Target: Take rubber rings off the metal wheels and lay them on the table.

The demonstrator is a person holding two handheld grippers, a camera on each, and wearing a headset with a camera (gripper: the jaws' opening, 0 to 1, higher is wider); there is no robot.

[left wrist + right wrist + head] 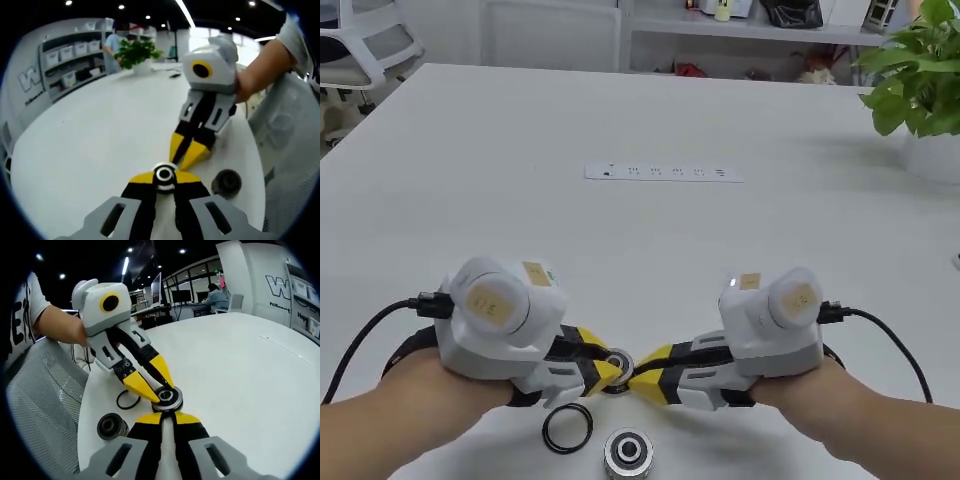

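Note:
A small metal wheel (617, 361) with a black rubber ring around it is held just above the white table (640, 240). My left gripper (609, 369) is shut on the wheel (164, 174), one yellow tip on each side. My right gripper (642, 378) comes in from the opposite side. Its jaws are pressed together at the wheel's (168, 398) rim, on the rubber ring. A loose black rubber ring (567, 427) lies flat on the table below the left gripper. A second wheel (628, 452) stands beside it, near the front edge.
A white power strip (663, 173) lies flat at mid-table. A potted plant (918, 75) stands at the far right. An office chair (360, 45) and shelves stand beyond the table. The second wheel (226, 183) and the loose ring (127, 401) sit close under the grippers.

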